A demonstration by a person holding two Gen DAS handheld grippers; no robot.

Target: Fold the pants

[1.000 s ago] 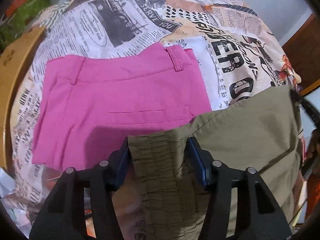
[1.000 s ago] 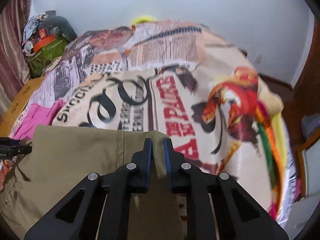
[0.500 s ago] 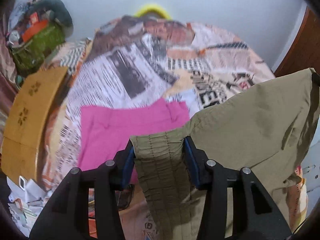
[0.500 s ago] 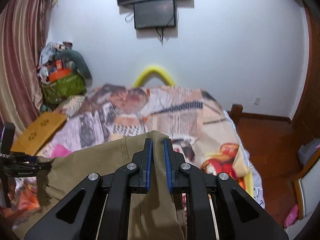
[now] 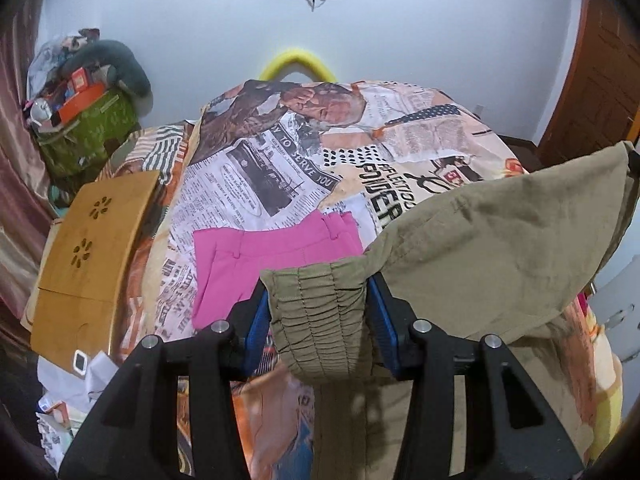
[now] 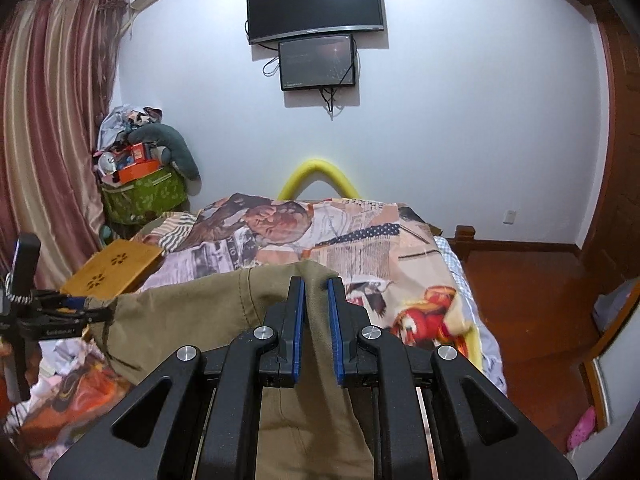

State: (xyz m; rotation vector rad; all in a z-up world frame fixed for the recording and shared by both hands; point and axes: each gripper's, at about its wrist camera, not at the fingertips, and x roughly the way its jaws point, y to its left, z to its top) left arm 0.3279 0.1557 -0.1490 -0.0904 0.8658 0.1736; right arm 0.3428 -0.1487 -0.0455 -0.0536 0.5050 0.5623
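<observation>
Olive pants (image 5: 500,248) held up above the bed (image 5: 304,168), stretched between both claws. Left claw (image 5: 318,316) clamped on the gathered elastic waistband; right claw (image 6: 316,320) pinched nearly closed on the other waist corner. Pink shorts (image 5: 256,264) lie flat on bed — behind left claw.

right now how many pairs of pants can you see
2. The olive pants hang in the air, held between the left gripper at the elastic waistband and the right gripper. The pink pants lie folded flat on the bed. Others may be hidden.
</observation>
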